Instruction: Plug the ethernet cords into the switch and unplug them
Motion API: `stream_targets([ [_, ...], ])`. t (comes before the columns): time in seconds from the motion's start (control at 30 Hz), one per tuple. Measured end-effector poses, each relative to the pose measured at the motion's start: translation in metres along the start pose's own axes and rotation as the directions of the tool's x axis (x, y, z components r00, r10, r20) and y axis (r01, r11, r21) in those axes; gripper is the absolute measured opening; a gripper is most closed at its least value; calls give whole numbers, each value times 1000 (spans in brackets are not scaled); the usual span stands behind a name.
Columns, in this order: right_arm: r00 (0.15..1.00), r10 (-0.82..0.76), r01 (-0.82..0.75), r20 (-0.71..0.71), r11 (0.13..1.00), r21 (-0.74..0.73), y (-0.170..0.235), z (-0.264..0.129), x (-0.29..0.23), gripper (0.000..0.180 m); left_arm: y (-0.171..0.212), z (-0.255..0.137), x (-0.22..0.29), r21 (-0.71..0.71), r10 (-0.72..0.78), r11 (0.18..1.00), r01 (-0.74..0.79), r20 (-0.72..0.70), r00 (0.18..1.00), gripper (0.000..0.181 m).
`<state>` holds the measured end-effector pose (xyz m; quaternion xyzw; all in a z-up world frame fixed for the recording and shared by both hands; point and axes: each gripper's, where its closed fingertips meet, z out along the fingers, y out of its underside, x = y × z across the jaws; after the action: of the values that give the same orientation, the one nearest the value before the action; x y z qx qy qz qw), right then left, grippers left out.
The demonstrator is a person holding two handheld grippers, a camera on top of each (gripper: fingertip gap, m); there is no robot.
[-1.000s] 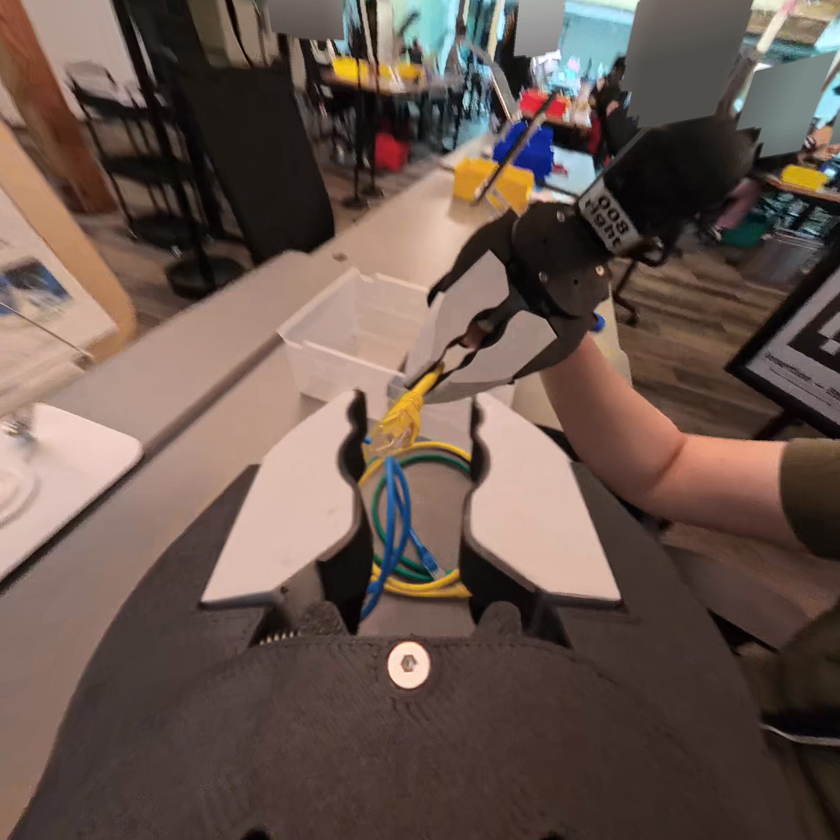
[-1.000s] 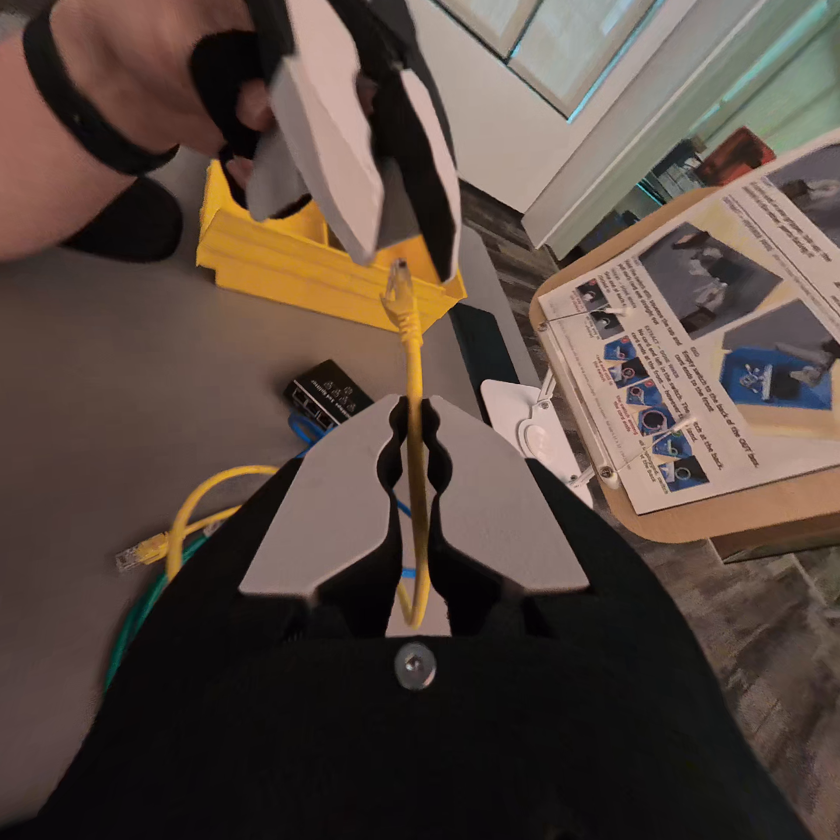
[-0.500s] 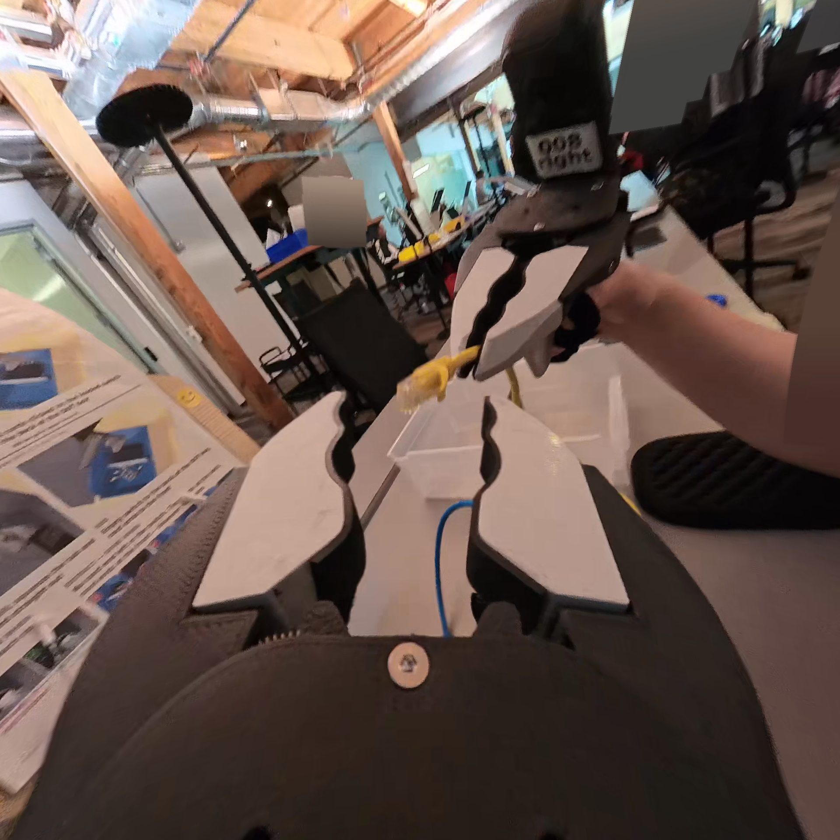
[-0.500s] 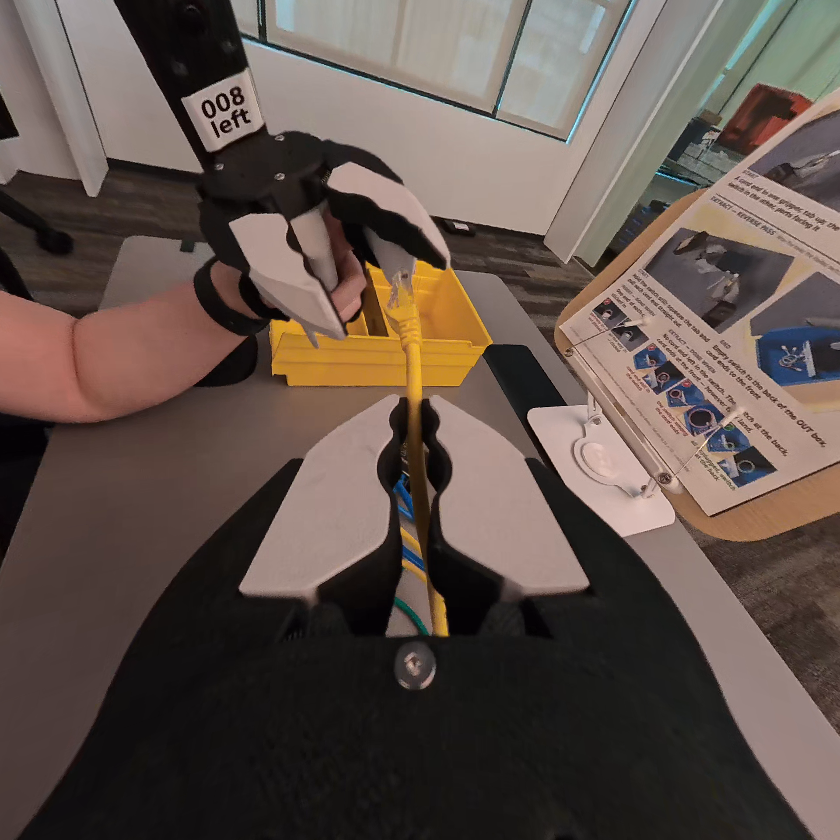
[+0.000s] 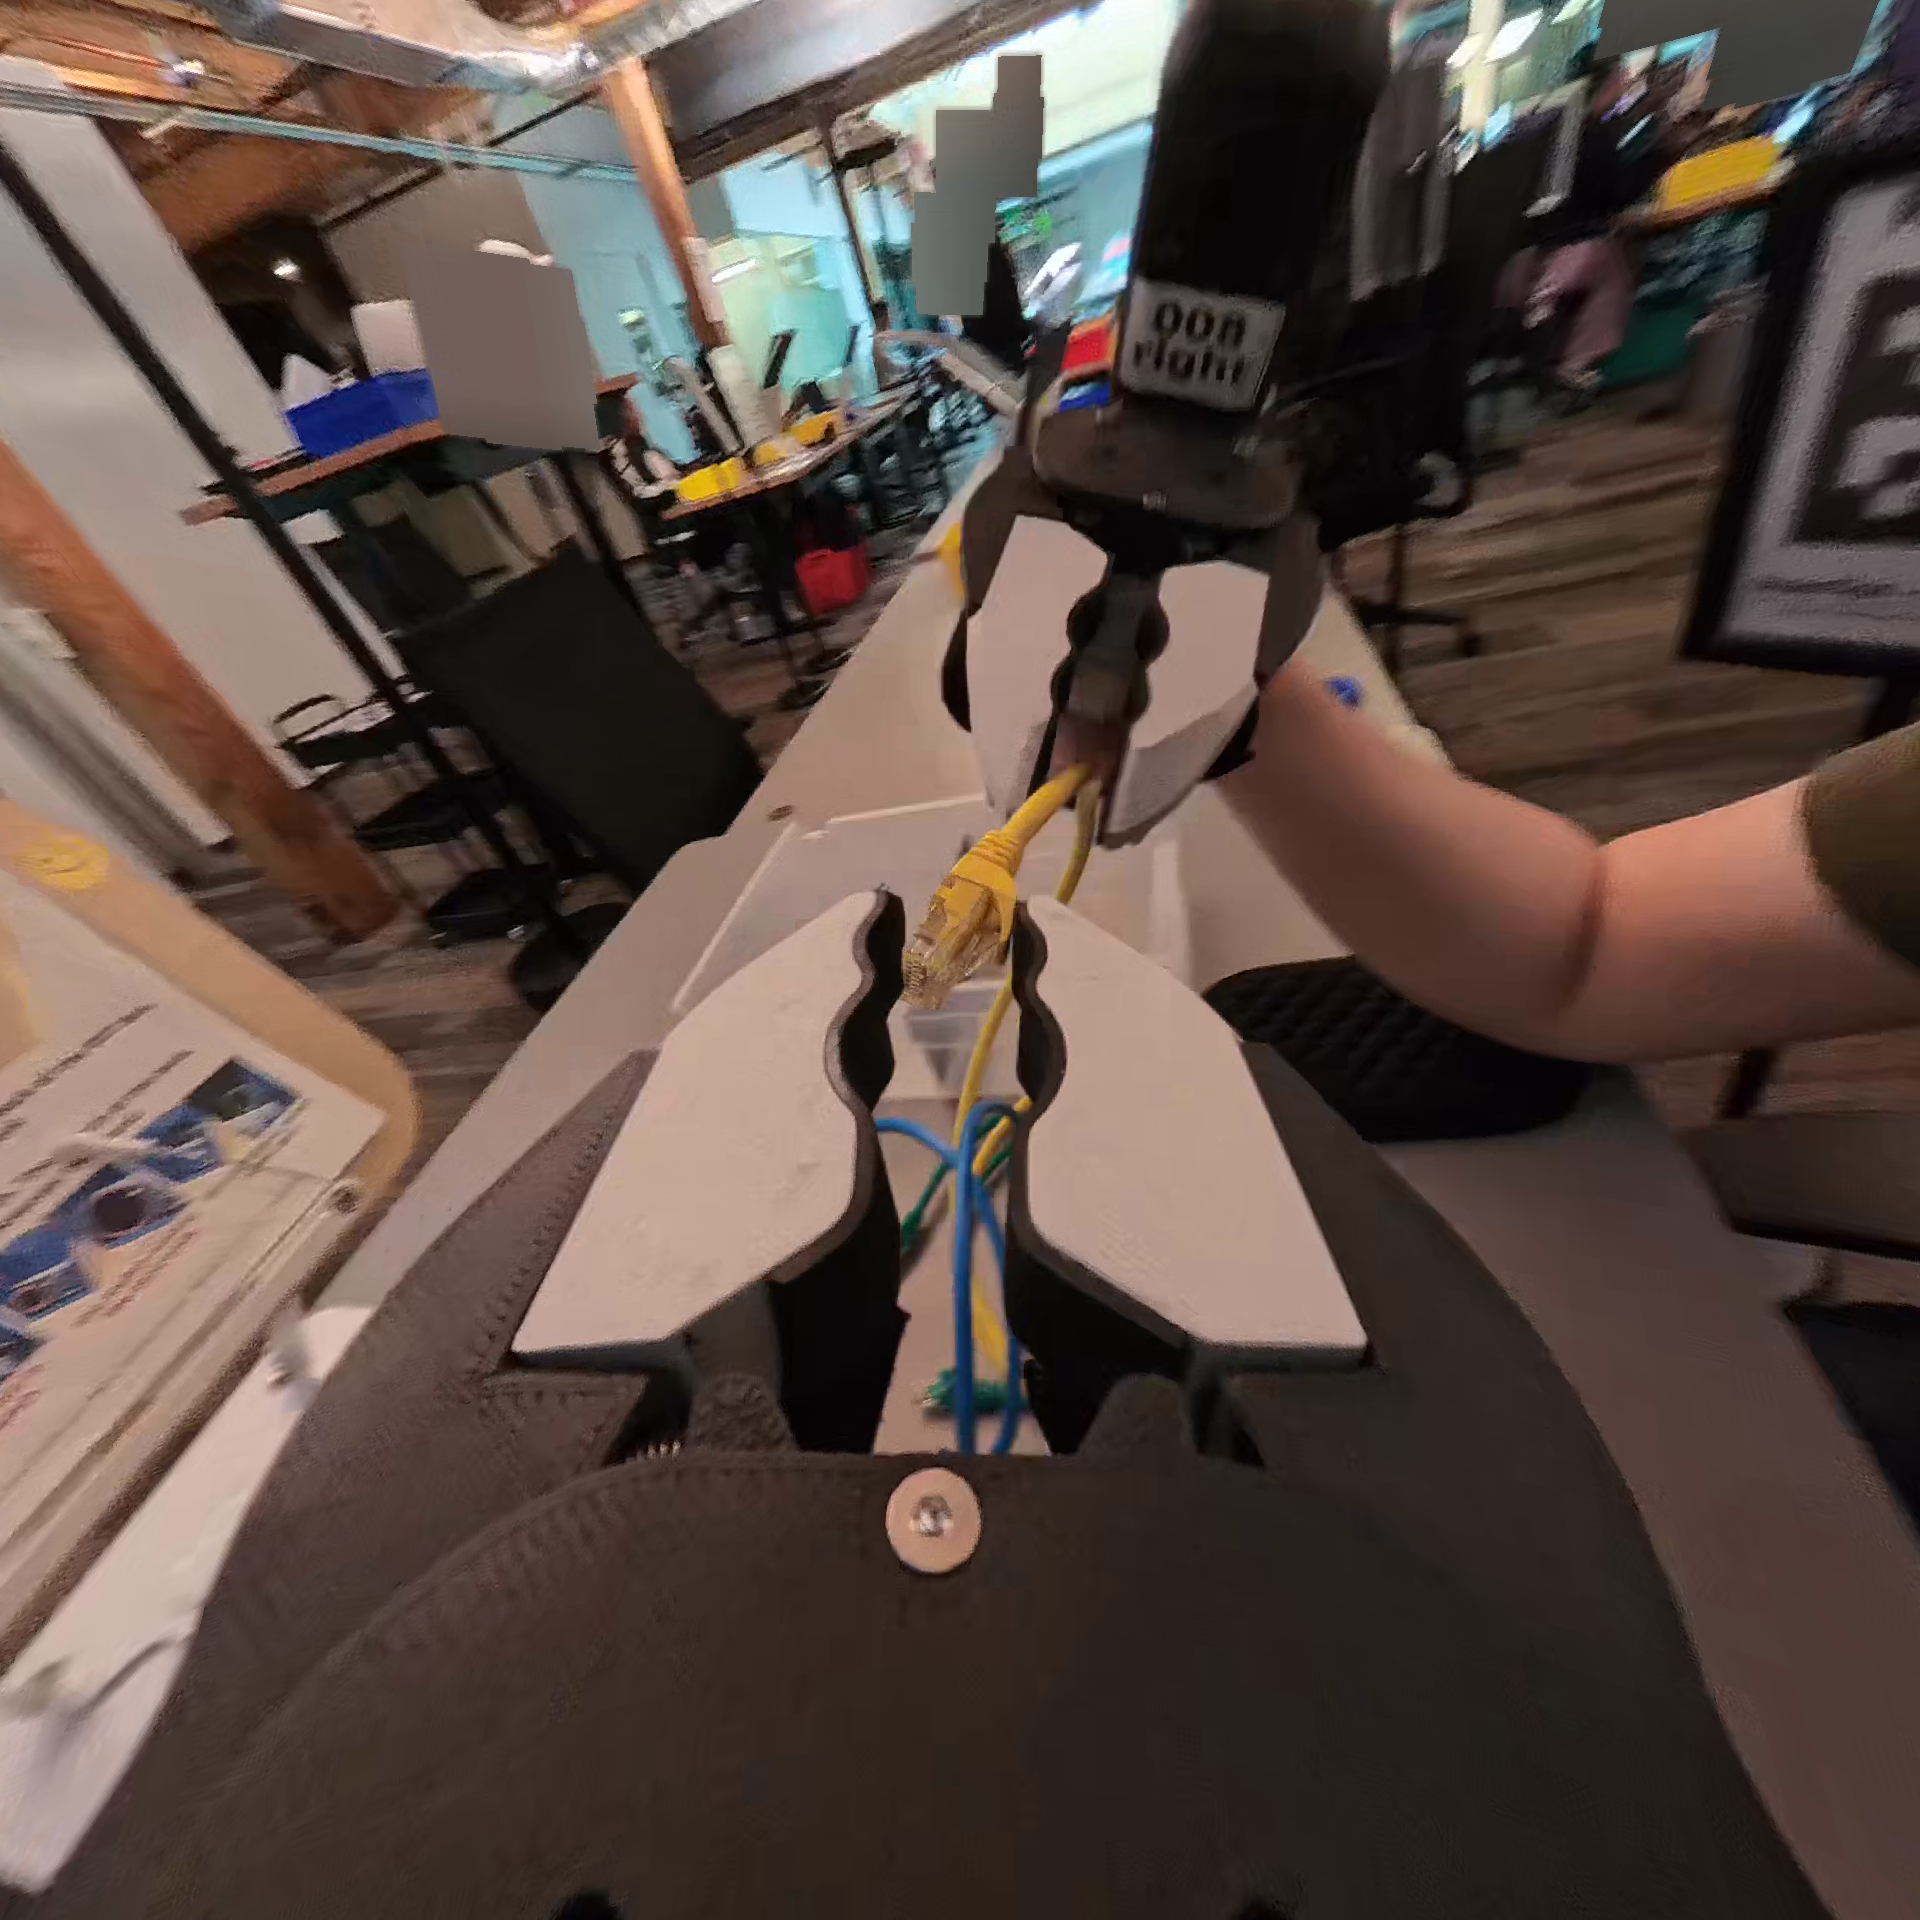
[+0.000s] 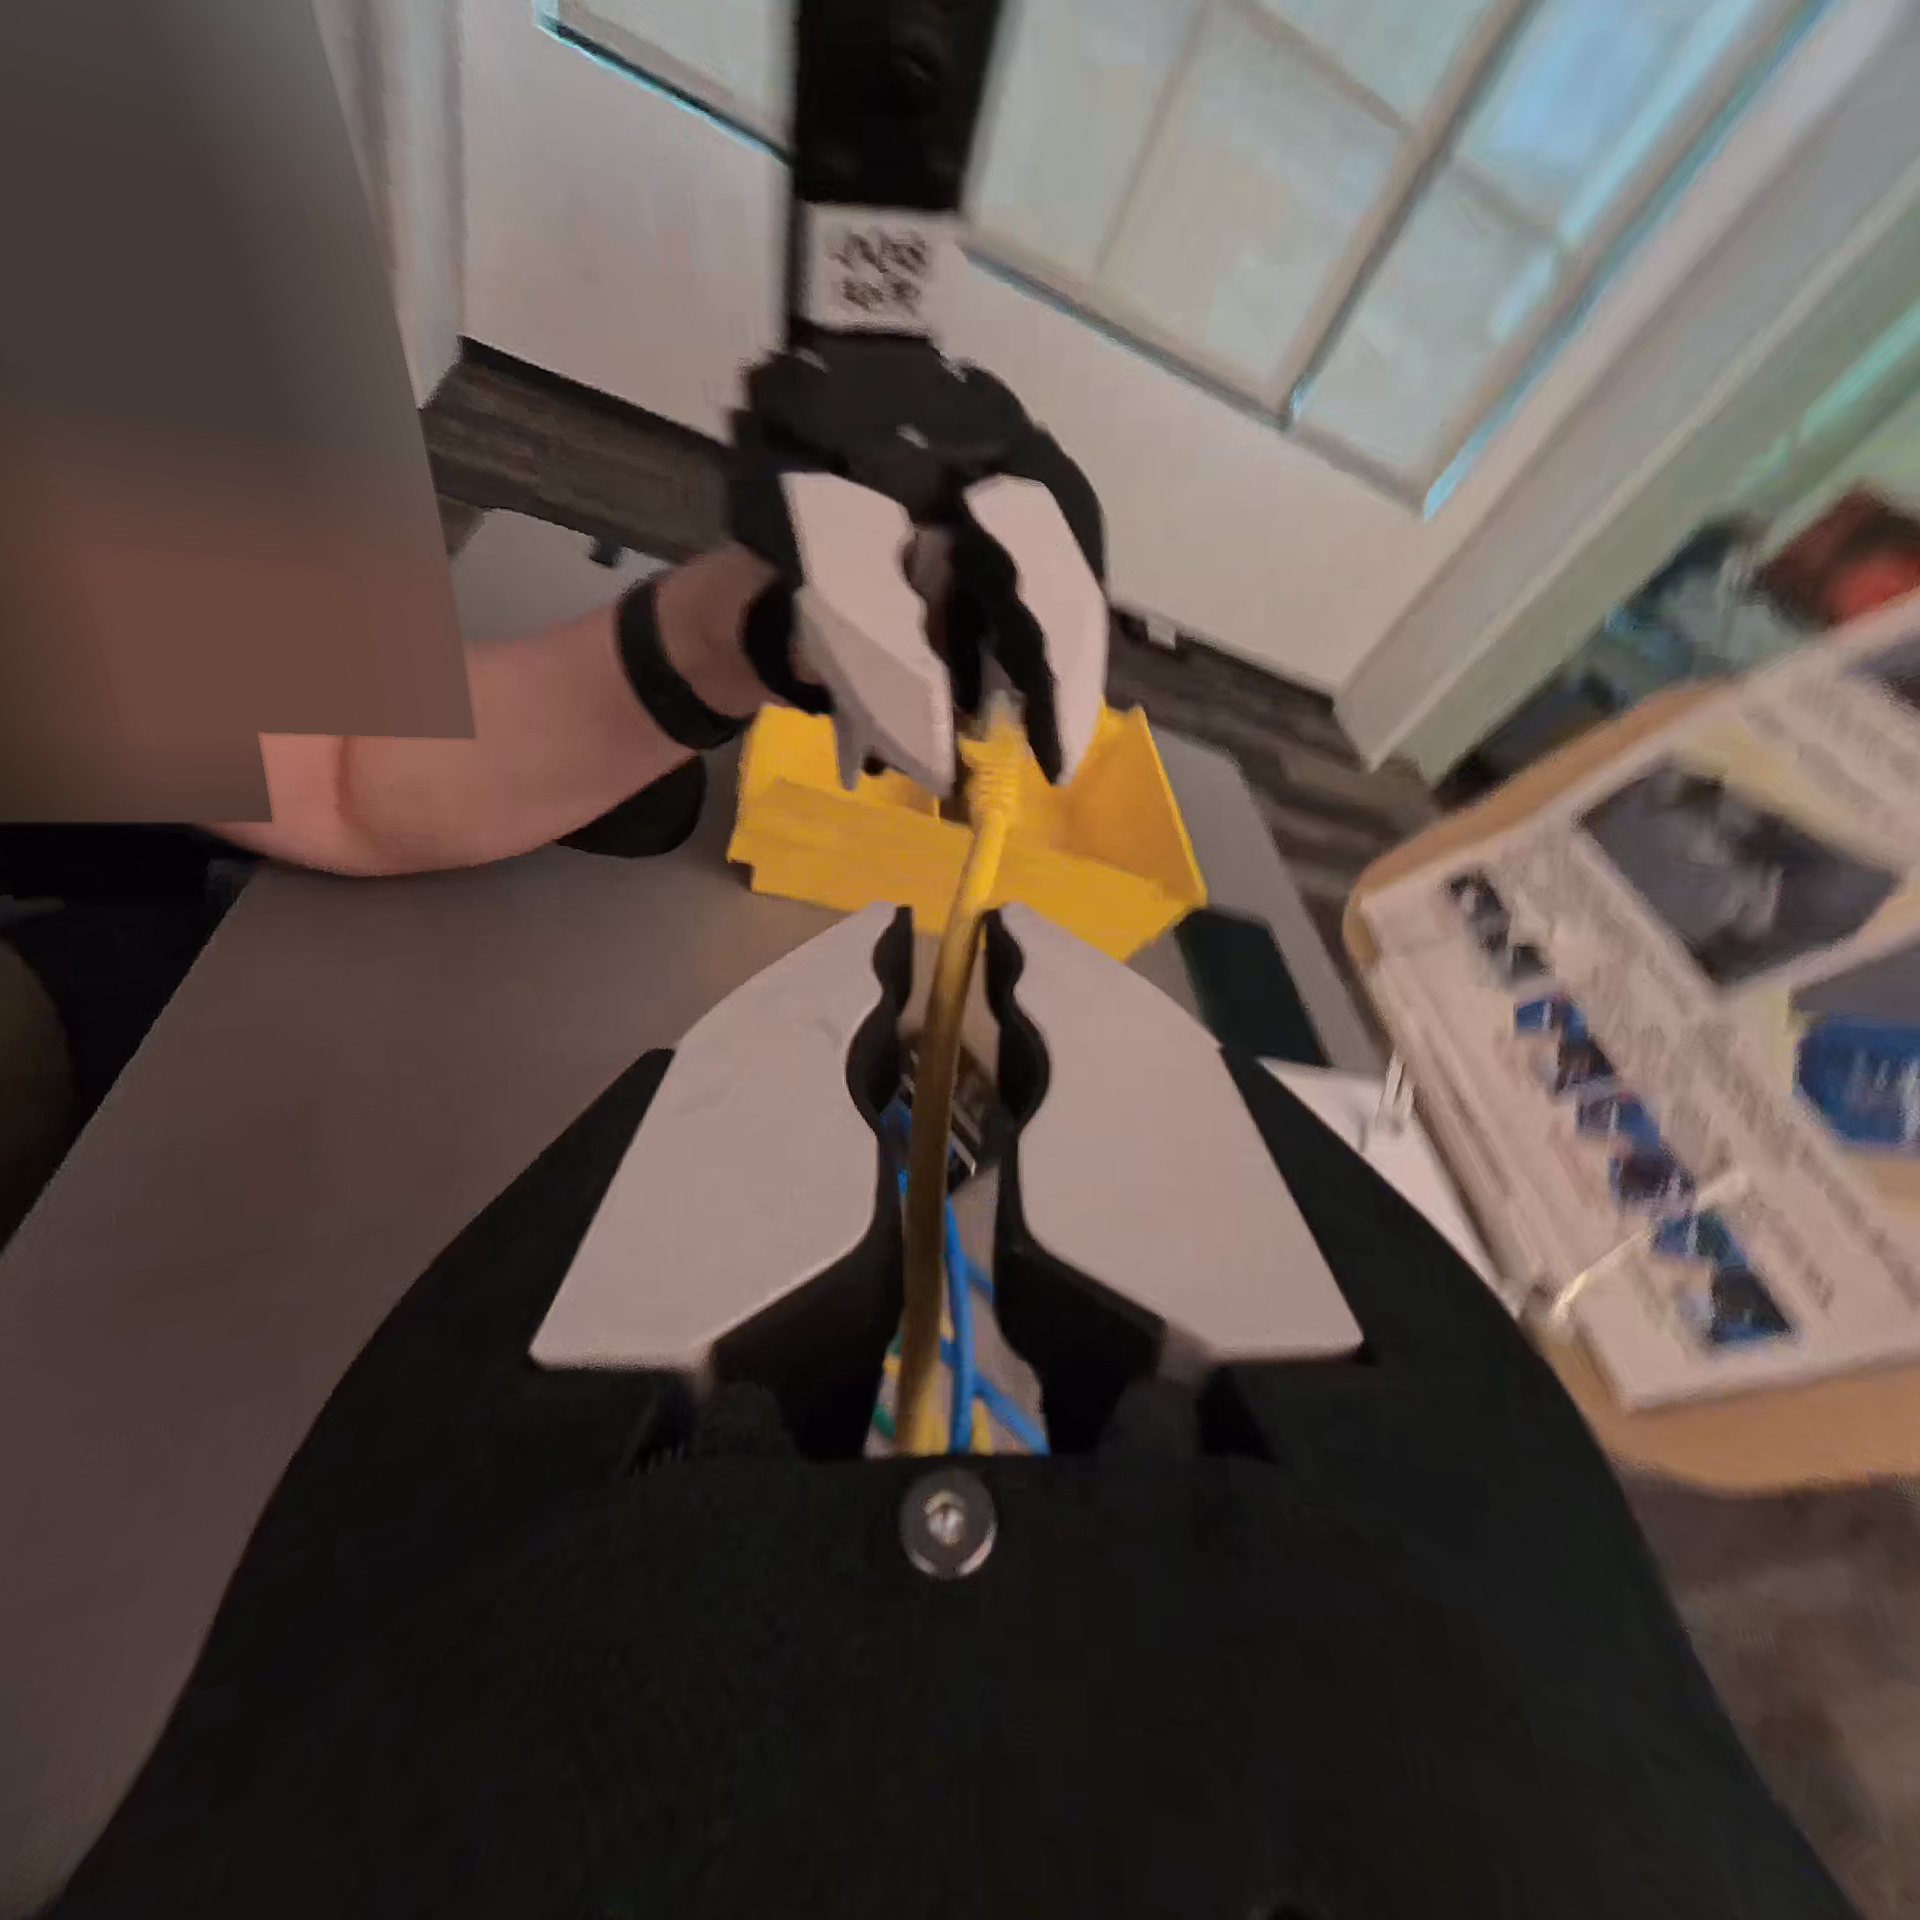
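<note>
A yellow ethernet cord (image 6: 940,1049) runs up between the fingers of my right gripper (image 6: 951,925), whose jaws stand a little apart around it. Its yellow plug (image 5: 961,930) sits between the fingertips of my left gripper (image 5: 956,914), which has narrowed onto it. The two grippers face each other above the grey table (image 6: 416,1039). The right gripper also shows in the left wrist view (image 5: 1075,800), and the left gripper in the right wrist view (image 6: 987,758). Blue (image 5: 966,1247) and green (image 5: 920,1221) cords lie on the table below. The black switch (image 6: 971,1117) shows partly through the right gripper's gap.
A yellow bin (image 6: 1122,831) stands behind the left gripper. A clear plastic bin (image 5: 821,873) sits behind the right gripper. An instruction board (image 6: 1662,1039) leans at the table's side. A black arm pad (image 5: 1382,1049) lies under the person's forearm. Less than 4 cm separates the two grippers' tips.
The left gripper has come onto the plug and narrowed from wide open to plug width. The right gripper's jaws have spread slightly from their tight grip on the cord.
</note>
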<state>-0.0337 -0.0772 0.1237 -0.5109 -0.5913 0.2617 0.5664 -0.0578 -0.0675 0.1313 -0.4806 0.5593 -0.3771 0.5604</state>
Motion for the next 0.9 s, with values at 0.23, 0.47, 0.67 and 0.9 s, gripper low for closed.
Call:
stream_targets([
  [0.23,962,-143,240,-231,845,478,-78,-80,-4,29,-41,-25,33,106,-128,983,148,-171,977,18],
  [0.47,792,-474,516,-385,856,7,-14,-9,16,31,-19,-5,18,23,-452,881,472,-250,856,17],
  [0.67,764,-527,568,-372,823,2,-14,7,6,29,1,7,10,-52,-618,768,638,-319,718,17],
  [0.9,758,-571,584,-315,810,-61,-1,14,4,17,10,12,10,-93,-664,731,676,-323,674,17],
])
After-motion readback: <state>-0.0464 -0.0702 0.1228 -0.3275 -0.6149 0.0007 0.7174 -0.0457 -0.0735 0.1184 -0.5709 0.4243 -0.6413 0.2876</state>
